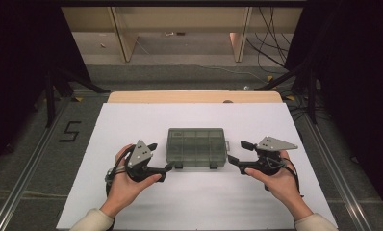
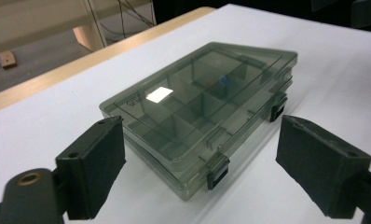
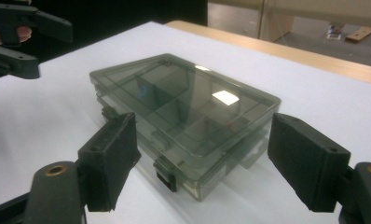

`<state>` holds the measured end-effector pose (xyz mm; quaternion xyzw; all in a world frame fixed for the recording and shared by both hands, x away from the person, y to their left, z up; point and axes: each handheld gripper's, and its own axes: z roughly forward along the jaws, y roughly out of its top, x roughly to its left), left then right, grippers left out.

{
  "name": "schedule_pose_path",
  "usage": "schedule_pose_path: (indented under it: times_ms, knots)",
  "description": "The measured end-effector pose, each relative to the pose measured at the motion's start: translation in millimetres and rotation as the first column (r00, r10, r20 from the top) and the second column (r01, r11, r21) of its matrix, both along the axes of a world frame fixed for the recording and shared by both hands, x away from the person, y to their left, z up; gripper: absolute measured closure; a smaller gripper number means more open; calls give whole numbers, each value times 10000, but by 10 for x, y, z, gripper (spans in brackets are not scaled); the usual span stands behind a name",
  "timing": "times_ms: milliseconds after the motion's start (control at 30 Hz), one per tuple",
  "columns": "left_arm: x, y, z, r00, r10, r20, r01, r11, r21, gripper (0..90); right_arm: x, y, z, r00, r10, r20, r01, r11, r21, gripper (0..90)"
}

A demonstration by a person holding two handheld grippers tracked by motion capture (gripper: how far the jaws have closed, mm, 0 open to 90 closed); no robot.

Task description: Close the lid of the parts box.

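Both claws stand with their jaws apart and nothing between them: the left claw [image 1: 166, 166] sits just off the near left corner of the smoky grey translucent plastic compartment box [image 1: 197, 147], and the right claw [image 1: 234, 158] just off its near right corner, neither touching it. That box lies flat and shut on the white table [image 1: 132, 125], about midway between the two hands and a little ahead of them.

It looks light and rigid, a thin-walled hard plastic shell with a glossy lid that catches the ceiling light, so I would expect it to slide on the smooth sheet if pushed from one side alone, and to be slick under the pads. Whether anything lies in the compartments is hard to say through the tinted lid. The two small dark latches [image 2: 217, 171] on the near edge are the likely places to work, one per claw; to lift or steady the box, the short ends or the lid's rim offer the firmest purchase.

Its long axis runs left to right across the table, parallel to the near edge, with the latch side facing the person and the hinge side presumably away.
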<state>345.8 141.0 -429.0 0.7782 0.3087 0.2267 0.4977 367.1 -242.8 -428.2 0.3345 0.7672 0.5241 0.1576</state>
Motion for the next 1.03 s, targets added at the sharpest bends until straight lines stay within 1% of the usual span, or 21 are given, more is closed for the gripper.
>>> schedule_pose_path:
  times_ms: [33, 167, 200, 233, 267, 367, 433, 500, 533, 567, 600, 633, 667, 733, 767, 833, 900, 933, 967, 1000, 1033]
  knots:
    - [-25, 23, 12, 9999, 14, 105, -13, 10000, -97, 147, -21, -36, 11, 10000, -68, 20, 68, 10000, -67, 245]
    - [-109, 133, 42, 9989, 28, 463, -15, 9996, -296, 147, -92, -117, 19, 9996, -39, 267, 32, 9997, 260, 245]
    - [-131, 157, 39, 9989, 31, 458, -12, 9992, -410, 147, -120, -144, 33, 9996, -143, 261, 142, 9999, 36, 245]
    - [-152, 187, 36, 9986, 70, 528, -50, 9992, -393, 147, -134, -151, 24, 9995, -77, 312, 73, 9999, 117, 245]
    - [-174, 213, 29, 9983, 118, 572, -97, 9992, -377, 147, -158, -164, 26, 9995, -118, 298, 119, 9999, -10, 245]
    - [-233, 290, -1, 9984, 187, 540, -167, 9992, -375, 148, -199, -161, 8, 9991, 80, 421, -89, 9998, 205, 245]
    - [-264, 351, -18, 9983, 232, 530, -210, 9990, -404, 148, -237, -165, 14, 9988, 123, 466, -134, 9996, 236, 245]
    - [-292, 401, -28, 9982, 337, 492, -315, 9985, -441, 148, -267, -166, 15, 9986, 182, 491, -193, 9996, 229, 245]
    - [-293, 415, -37, 9983, 288, 499, -259, 9981, -565, 149, -294, -179, 23, 9988, 108, 486, -108, 9999, -13, 245]
    - [-309, 436, -38, 9981, 367, 498, -341, 9980, -530, 150, -299, -176, 14, 9986, 212, 494, -214, 9998, 49, 245]
    - [-313, 451, -45, 9980, 337, 543, -306, 9979, -572, 151, -300, -172, -2, 9973, 190, 703, -199, 9997, 117, 245]
    - [-327, 464, -47, 9980, 370, 511, -344, 9981, -504, 151, -317, -169, -10, 9982, 280, 531, -289, 9995, 163, 245]
    - [-339, 470, -55, 9979, 433, 488, -404, 9975, -580, 151, -332, -176, -11, 9987, 244, 455, -250, 9996, 143, 245]
    - [-352, 487, -70, 9973, 476, 551, -446, 9975, -546, 153, -350, -187, -12, 9987, 214, 456, -216, 9998, 39, 245]
    - [-357, 491, -79, 9974, 495, 526, -465, 9973, -562, 153, -357, -187, -16, 9983, 156, 570, -163, 9998, 122, 245]
    - [-357, 489, -97, 9977, 490, 473, -460, 9970, -622, 153, -366, -181, -24, 9981, 224, 569, -238, 9994, 238, 241]
    - [-353, 477, -108, 9978, 500, 434, -476, 9973, -558, 153, -368, -185, -27, 9980, 221, 591, -230, 9996, 145, 242]
    - [-351, 471, -114, 9980, 477, 407, -456, 9977, -508, 153, -360, -179, -37, 9980, 238, 582, -253, 9994, 240, 241]
    - [-352, 464, -121, 9981, 494, 377, -475, 9977, -482, 153, -364, -187, -32, 9986, 253, 456, -260, 9996, 136, 241]
    - [-347, 453, -132, 9981, 459, 404, -436, 9975, -555, 153, -359, -186, -39, 9987, 204, 472, -211, 9997, 139, 241]
    - [-351, 453, -130, 9983, 467, 356, -450, 9979, -469, 153, -357, -184, -46, 9984, 139, 543, -149, 9997, 188, 241]
